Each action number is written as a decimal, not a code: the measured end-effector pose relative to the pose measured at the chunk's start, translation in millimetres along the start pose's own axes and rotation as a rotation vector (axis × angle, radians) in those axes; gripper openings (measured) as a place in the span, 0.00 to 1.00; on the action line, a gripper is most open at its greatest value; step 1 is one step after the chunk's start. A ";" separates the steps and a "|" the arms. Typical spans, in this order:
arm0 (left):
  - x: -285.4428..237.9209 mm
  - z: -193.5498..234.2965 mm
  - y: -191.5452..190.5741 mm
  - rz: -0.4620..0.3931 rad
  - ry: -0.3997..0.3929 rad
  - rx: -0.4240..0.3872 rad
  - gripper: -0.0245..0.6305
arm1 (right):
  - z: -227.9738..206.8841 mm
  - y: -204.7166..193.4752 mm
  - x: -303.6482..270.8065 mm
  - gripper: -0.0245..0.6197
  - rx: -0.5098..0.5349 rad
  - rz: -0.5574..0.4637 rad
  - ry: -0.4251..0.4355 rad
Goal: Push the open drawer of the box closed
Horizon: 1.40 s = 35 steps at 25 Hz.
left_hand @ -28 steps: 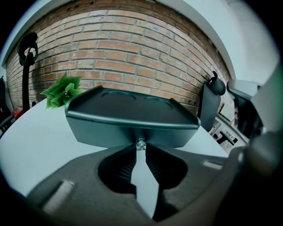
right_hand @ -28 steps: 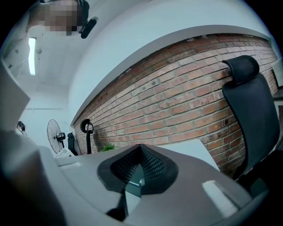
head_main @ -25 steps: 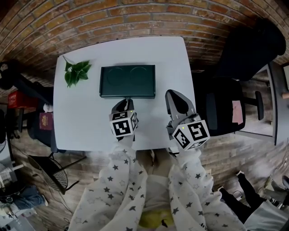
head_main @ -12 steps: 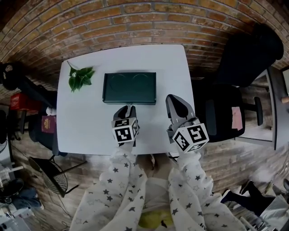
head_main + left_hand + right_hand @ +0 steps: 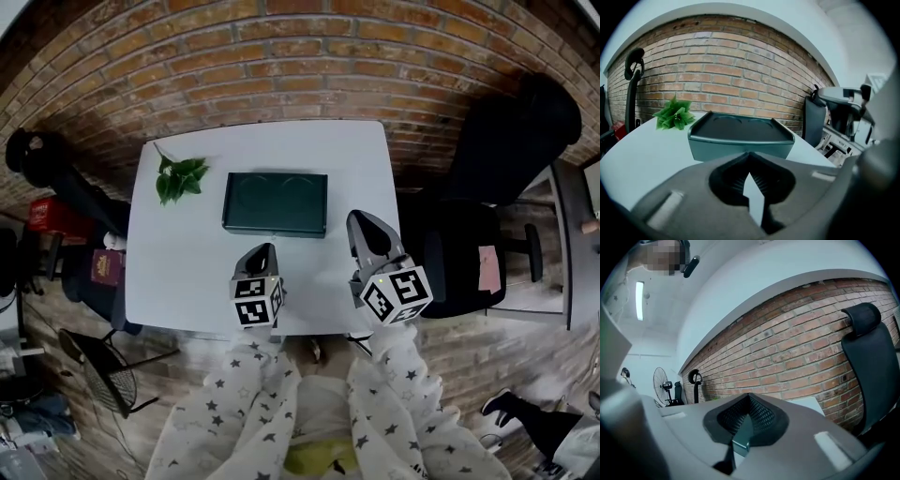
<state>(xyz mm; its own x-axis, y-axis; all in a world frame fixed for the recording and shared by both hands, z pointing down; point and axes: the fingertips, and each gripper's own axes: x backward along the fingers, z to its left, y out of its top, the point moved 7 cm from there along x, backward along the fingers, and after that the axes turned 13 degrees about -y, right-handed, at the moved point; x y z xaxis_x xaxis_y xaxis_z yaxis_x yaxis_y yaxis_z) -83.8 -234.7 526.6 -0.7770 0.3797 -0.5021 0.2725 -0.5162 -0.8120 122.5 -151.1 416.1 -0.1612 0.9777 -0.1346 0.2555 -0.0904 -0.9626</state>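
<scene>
The box (image 5: 275, 202) lies just beyond the left gripper (image 5: 264, 249), long side facing it and not touching. The right gripper (image 5: 362, 219) sits off to the right — both pairs of fingers are pressed together, empty.

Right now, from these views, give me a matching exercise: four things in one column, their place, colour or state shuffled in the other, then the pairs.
Things
1. box
2. leafy sprig
3. left tongs
4. black chair

Place, colour or state
A. off the table, on the person's right
B. shut, empty, short of the box
C. far left corner of the table
D. dark green, middle of the table

Pairs: 1-D, 2-C, 3-B, 4-A
</scene>
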 end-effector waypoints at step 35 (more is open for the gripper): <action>132.0 -19.9 118.5 -0.494 0.096 -0.200 0.03 | -3.3 48.9 3.9 0.04 0.014 -0.095 0.117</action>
<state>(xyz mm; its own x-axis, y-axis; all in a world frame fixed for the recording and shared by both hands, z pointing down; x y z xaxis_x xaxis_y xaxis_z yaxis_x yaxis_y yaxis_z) -142.8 -230.5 358.2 -0.7874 0.6132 -0.0631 -0.0024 -0.1055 -0.9944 137.5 -151.1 369.3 -0.0718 0.9973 -0.0152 0.2307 0.0018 -0.9730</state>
